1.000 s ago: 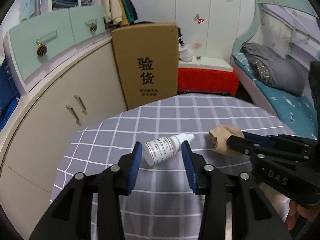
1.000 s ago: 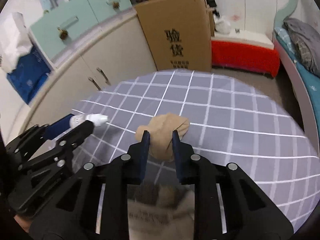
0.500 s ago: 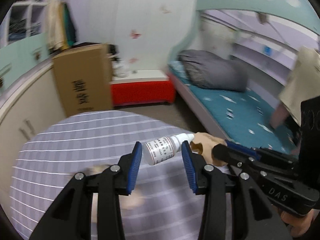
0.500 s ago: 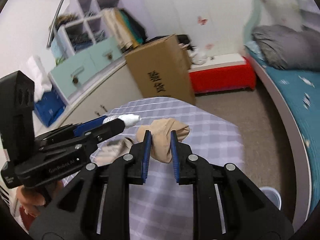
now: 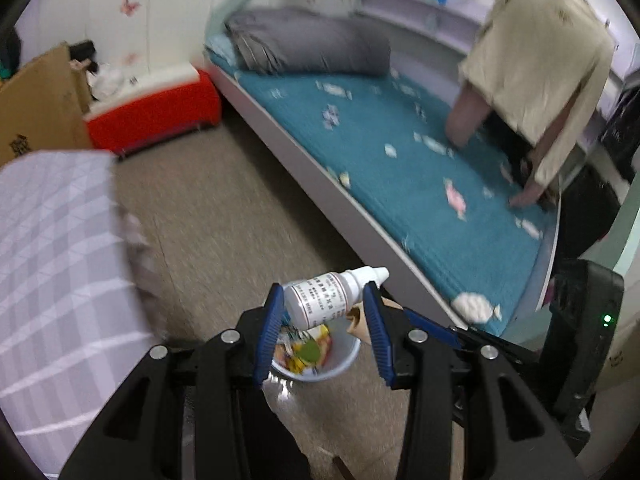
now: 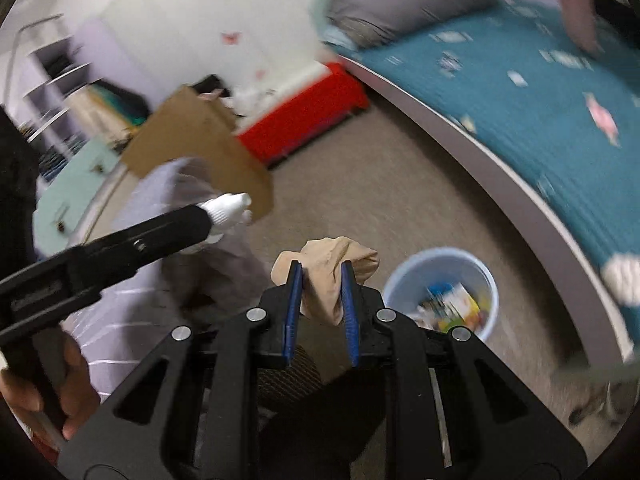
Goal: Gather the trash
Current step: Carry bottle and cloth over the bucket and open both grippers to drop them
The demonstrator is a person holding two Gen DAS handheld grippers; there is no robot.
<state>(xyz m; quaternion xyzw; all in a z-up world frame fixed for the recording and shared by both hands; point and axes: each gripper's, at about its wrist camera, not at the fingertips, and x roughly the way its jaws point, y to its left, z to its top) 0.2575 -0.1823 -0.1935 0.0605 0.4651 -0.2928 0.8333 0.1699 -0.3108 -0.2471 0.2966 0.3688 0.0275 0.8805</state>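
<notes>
My left gripper is shut on a small white dropper bottle, lying crosswise between the blue pads, its nozzle to the right. It hangs above a pale blue waste bin on the floor holding colourful wrappers. My right gripper is shut on a crumpled beige stocking; the same bin stands just right of its fingers. In the right wrist view the left gripper reaches in from the left with the bottle's white tip showing.
A bed with a teal sheet runs along the right, and a person in a cream top leans over it. The checked table is at the left. A cardboard box and red bench stand further back on the beige floor.
Both grippers swung right and downward, off the checked table and over the floor, each keeping its load. The waste bin has come into view under them.
</notes>
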